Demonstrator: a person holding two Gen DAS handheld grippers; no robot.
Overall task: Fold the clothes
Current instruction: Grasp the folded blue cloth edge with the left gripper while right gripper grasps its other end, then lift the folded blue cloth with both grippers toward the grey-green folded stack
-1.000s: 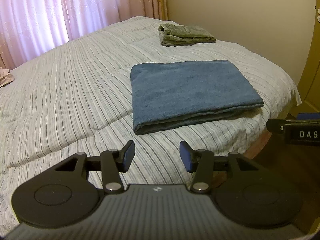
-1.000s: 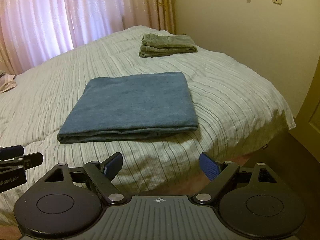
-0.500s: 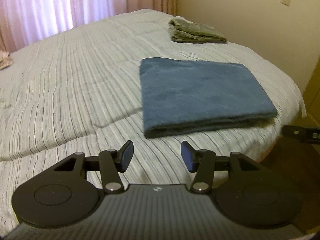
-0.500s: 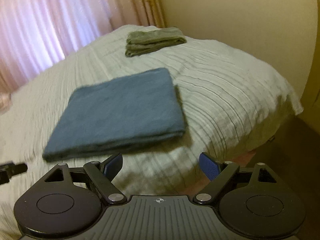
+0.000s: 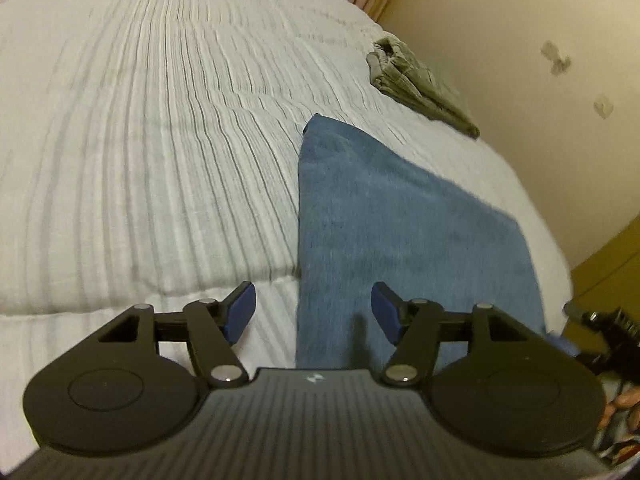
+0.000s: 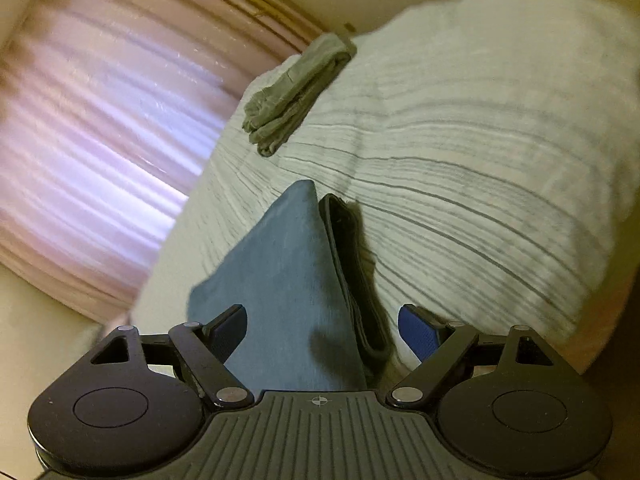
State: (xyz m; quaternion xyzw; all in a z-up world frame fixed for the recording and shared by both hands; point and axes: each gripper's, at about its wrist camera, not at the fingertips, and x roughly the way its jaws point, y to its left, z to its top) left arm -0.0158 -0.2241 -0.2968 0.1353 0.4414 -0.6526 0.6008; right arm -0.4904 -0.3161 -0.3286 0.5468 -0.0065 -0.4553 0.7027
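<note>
A folded blue towel lies flat on the striped bed. My left gripper is open and empty, just above the towel's near left corner, its jaws either side of the towel's left edge. My right gripper is open and empty, low over the towel at its right folded edge, which shows dark stacked layers. Part of the right gripper shows at the right edge of the left wrist view.
A folded olive-green garment lies at the far end of the bed near the wall; it also shows in the right wrist view. Pink curtains hang behind the bed. The bed's right edge drops off beside the towel.
Both grippers have moved forward and down to the towel's near edge, the left tilting right, the right tilting left. Both jaws stay open.
</note>
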